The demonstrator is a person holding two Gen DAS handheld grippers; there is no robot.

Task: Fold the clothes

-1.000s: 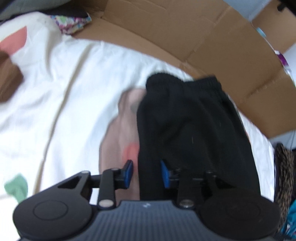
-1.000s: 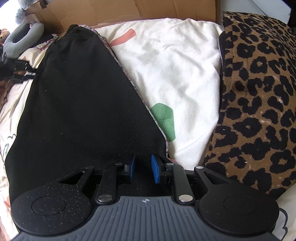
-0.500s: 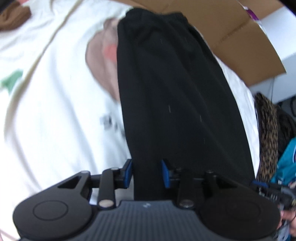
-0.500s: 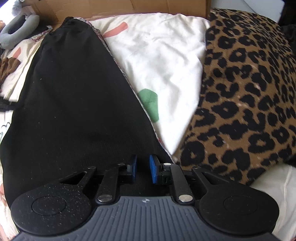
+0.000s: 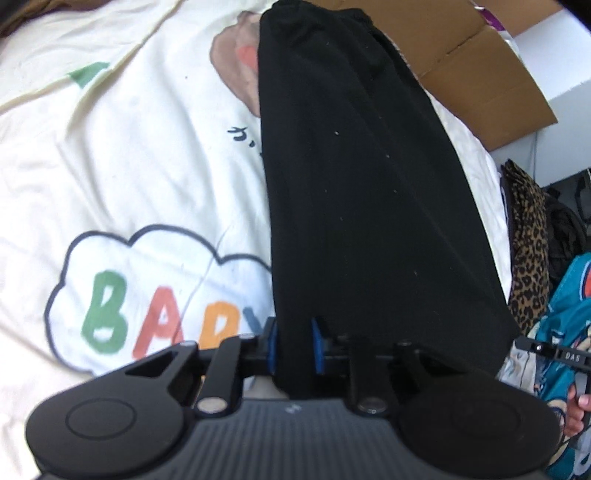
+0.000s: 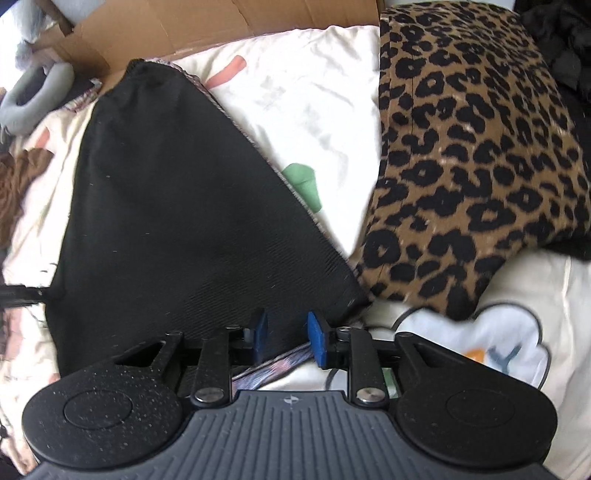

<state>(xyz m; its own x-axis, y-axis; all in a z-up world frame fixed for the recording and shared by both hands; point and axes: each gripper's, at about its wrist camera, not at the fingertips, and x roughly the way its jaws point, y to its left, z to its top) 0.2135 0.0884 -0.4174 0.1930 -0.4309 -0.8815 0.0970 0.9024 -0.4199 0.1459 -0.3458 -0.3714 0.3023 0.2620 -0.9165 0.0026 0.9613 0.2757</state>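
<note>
While the left gripper [image 5: 294,345] is pinching the near edge of the black garment [image 5: 369,192] between its blue pads [image 5: 272,343], the right gripper [image 6: 284,338] is standing with its blue pads [image 6: 317,341] spread apart, and the garment's near hem is lying in the gap between them; whether the pads are touching the cloth cannot be told. In the left wrist view, the black garment is stretching from the gripper toward the far side, with its gathered end lying near the cardboard sheet [image 5: 480,74]. The garment is resting on a cream blanket [image 5: 129,166] that is carrying a cloud print with coloured letters [image 5: 122,314] to the left of the gripper. In the right wrist view, the black garment [image 6: 177,206] is filling the left half of the scene, and a patterned lining [image 6: 273,365] is showing under its near hem. A leopard-print cloth [image 6: 476,162] is lying to the right of the garment, just beside its near right corner. A grey neck pillow [image 6: 33,96] is sitting at the far left, beside the cardboard [image 6: 207,22].
</note>
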